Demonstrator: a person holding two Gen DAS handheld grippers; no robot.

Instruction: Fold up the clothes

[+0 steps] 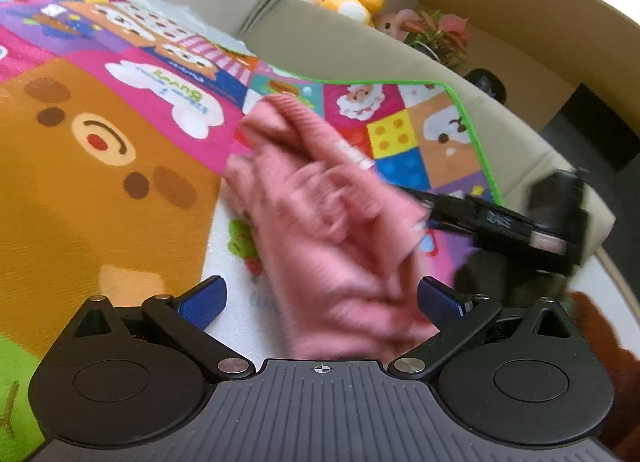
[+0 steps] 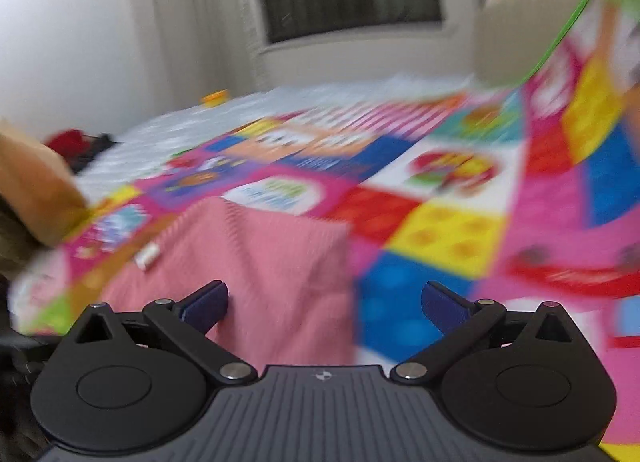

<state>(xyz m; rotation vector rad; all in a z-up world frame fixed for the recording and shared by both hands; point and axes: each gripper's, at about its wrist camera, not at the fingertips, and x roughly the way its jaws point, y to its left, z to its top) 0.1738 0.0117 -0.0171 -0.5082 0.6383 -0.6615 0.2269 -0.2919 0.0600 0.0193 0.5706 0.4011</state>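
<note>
The pink garment (image 1: 320, 230) lies bunched and creased on the play mat (image 1: 120, 182), near the mat's green-edged corner. In the left wrist view it appears rumpled. In the right wrist view its far edge reads straight, with a white label (image 2: 147, 256) showing on it. Motion blur prevents a firm reading of how many layers are folded.

My left gripper (image 1: 322, 298) sits directly over the near end of the garment. Its 2 blue pads are spread wide, with cloth between them but not pinched.

My right gripper (image 2: 324, 300) approaches the garment from the mat-edge side. Its pads are also spread wide and hold nothing. My judgement: both stand open at opposite ends so that the cloth can be gripped and laid flat.
</note>
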